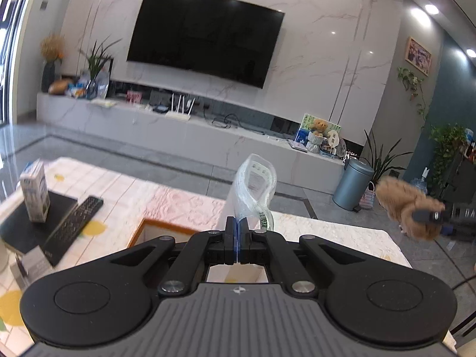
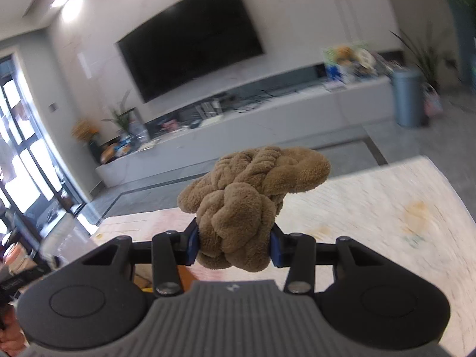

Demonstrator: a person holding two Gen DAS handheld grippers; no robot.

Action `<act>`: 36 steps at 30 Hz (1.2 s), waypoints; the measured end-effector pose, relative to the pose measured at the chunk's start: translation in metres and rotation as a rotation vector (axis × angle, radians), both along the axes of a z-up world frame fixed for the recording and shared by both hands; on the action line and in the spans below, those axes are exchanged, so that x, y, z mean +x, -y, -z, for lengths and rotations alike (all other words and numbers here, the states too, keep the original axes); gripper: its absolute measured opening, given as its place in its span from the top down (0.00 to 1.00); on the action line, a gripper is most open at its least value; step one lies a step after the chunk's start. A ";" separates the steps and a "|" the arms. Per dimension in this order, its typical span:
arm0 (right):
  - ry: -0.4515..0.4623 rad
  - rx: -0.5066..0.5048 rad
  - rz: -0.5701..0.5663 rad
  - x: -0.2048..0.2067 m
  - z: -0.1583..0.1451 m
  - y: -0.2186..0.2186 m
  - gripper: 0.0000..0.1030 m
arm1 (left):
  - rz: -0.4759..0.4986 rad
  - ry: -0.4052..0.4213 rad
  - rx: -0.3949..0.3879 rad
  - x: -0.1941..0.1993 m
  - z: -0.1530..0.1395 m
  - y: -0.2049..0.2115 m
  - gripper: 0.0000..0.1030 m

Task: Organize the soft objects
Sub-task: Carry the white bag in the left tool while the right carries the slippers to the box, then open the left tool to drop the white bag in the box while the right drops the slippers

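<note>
Left hand-held gripper (image 1: 238, 232) pressed together, pinching clear bubble-wrap bag (image 1: 255, 187) above surface (image 1: 327, 232). Right hand-held gripper (image 2: 235, 245) clamps knotted brown towel (image 2: 247, 205), aloft at right. Judgement: keep bag mouth steady, lower towel slowly.

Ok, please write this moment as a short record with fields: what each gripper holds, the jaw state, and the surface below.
left gripper: shut on clear plastic bag, pinched at its lower edge
right gripper: shut on brown knotted towel, held clear of the surface
surface: table with pale patterned cloth
other items on table: carton, remote control
background: wall television
</note>
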State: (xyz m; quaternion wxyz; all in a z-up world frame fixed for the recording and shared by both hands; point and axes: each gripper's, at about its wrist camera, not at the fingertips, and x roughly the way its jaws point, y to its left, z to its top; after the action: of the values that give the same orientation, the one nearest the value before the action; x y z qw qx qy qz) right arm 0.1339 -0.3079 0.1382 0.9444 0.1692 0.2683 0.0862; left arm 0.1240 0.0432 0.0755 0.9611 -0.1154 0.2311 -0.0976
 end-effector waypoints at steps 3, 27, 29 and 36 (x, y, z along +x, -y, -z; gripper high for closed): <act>0.020 -0.035 -0.081 0.002 -0.015 -0.042 0.57 | -0.011 -0.019 -0.023 0.002 0.009 -0.018 1.00; -0.273 -0.326 -0.342 0.078 0.088 -0.225 0.56 | 0.200 -0.191 0.147 -0.040 0.062 -0.026 1.00; -0.291 -0.339 -0.356 0.082 0.091 -0.227 0.56 | 0.281 -0.226 0.154 -0.042 0.069 -0.020 1.00; -0.362 -0.402 -0.409 0.084 0.109 -0.245 0.56 | 0.373 -0.280 0.081 -0.039 0.073 -0.018 0.68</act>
State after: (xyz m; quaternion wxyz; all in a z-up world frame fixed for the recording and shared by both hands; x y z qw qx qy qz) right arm 0.2183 -0.0632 0.0289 0.8593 -0.0651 0.4714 0.1876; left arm 0.0853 0.0607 0.0023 0.8890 -0.0446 0.3830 -0.2470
